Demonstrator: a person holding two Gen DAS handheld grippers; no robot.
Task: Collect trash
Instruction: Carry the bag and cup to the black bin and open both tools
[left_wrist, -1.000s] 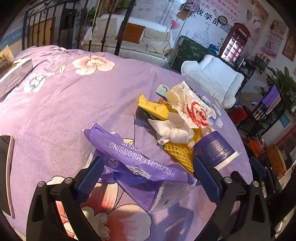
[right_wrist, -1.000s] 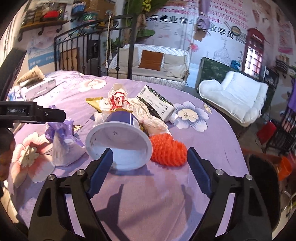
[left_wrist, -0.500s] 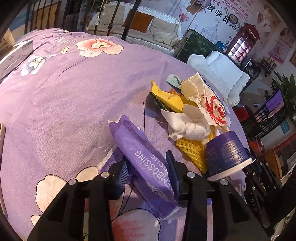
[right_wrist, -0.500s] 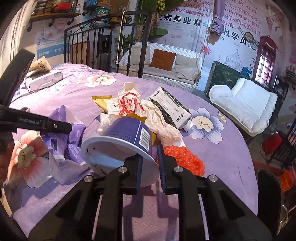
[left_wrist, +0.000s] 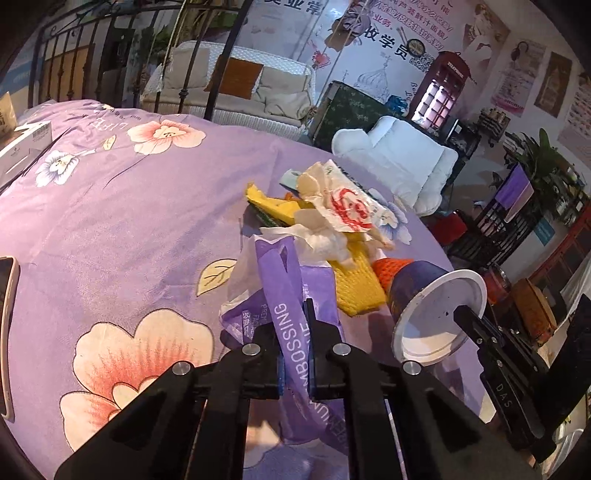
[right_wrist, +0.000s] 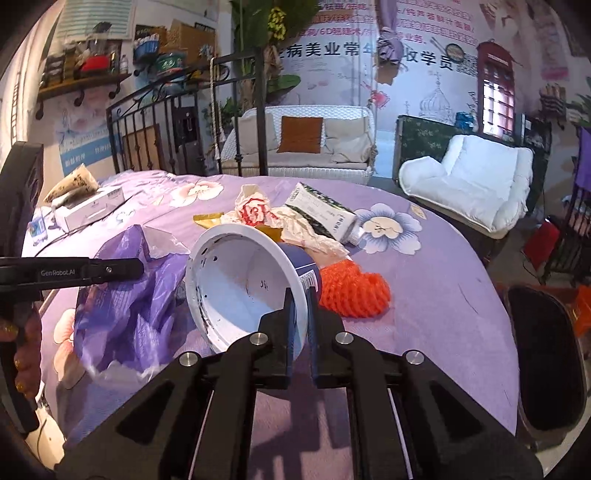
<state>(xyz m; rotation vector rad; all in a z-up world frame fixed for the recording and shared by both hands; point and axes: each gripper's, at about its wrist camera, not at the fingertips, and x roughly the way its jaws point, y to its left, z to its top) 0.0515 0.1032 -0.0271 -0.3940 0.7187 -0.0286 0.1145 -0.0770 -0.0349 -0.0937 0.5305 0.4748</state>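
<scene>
We see the crumpled purple plastic tissue wrapper with white lettering (left_wrist: 295, 332) pinched between the closed left tongs (left_wrist: 294, 354), its free end trailing up toward the heap of trash on the bed's purple floral bedspread (left_wrist: 122, 221). Just to its right, the round purple paper cup with a white inside (right_wrist: 243, 284) is tipped on its side with the mouth facing us, and the right tongs (right_wrist: 298, 332) are clamped on its rim, one finger inside the cup and one outside. In the right wrist view the wrapper (right_wrist: 129, 295) hangs to the left of the cup, touching it or very nearly so. Behind the cup lies an orange foam fruit net (right_wrist: 354, 291), and in the left wrist view a yellow foam net (left_wrist: 354, 280) sits beside it. Farther back the pile holds a crumpled white paper wrapper with red print (right_wrist: 255, 212), a white tissue (left_wrist: 317, 236), a yellow foil packet (left_wrist: 269, 203) and a flattened white and dark green carton (right_wrist: 325, 214). Near the far left of the bed rests a white tissue box (right_wrist: 92, 210). At the left edge of the right wrist view a hand (right_wrist: 22, 350) grips the left tool's handle. Beyond the bed stand a black iron bed frame (right_wrist: 155, 136), a white wicker sofa with an orange cushion (right_wrist: 299, 144) and a white padded chair (right_wrist: 469, 177).
</scene>
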